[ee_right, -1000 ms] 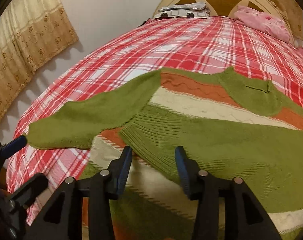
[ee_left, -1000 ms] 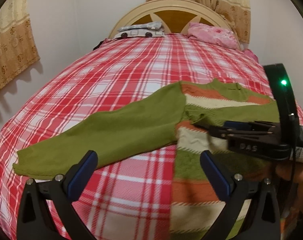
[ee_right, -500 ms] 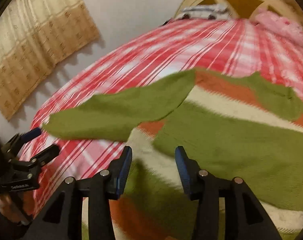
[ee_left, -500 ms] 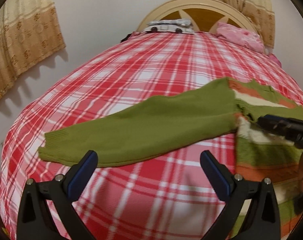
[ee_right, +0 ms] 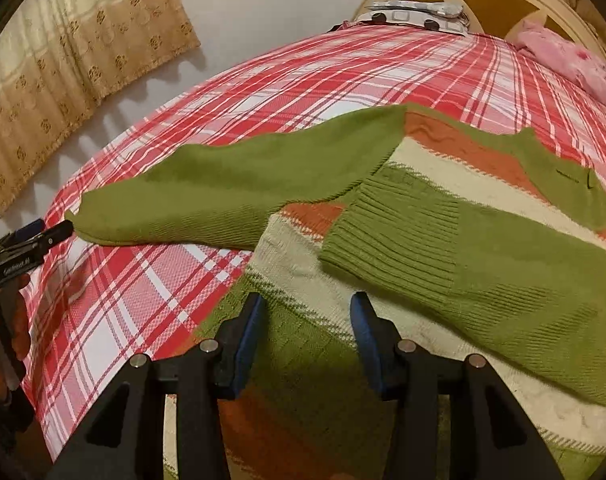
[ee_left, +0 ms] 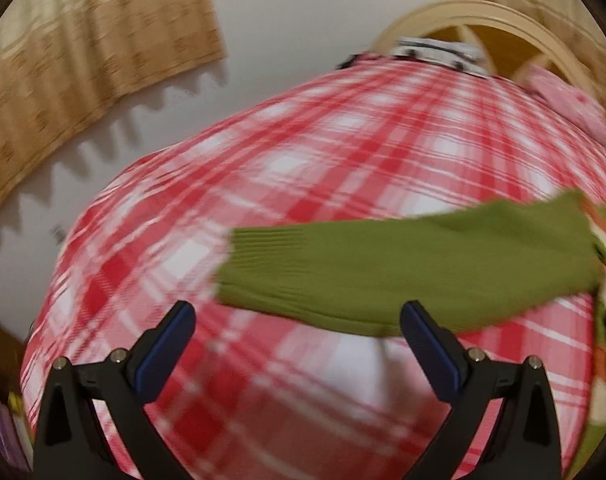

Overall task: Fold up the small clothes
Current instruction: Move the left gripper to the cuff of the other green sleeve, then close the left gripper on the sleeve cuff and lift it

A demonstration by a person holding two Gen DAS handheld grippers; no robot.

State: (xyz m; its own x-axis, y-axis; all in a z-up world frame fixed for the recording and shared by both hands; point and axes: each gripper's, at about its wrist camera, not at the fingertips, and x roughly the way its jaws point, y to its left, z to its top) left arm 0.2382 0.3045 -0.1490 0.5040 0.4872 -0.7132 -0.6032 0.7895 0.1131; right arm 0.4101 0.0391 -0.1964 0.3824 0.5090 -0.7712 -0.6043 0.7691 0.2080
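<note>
- On the bed [ee_right: 151,288], near its left edge, the striped sweater [ee_right: 483,280] lies flat on the plaid cover, one green sleeve [ee_right: 443,248] already folded across the chest.
- And the left hand-held gripper [ee_left: 297,338] has swung out toward that edge — a second ago it faced the body, now it's lined up on the cuff [ee_left: 263,264] of the outstretched sleeve [ee_left: 403,268]!
- Its jaws stand wide apart, nothing between them, the cuff just ahead.
- Over the hem side, the right hand-held gripper [ee_right: 307,320] hovers above the striped body, jaws partly apart, gripping nothing.
- My read: this sleeve is next to be pinched and folded inward, matching the other.
</note>
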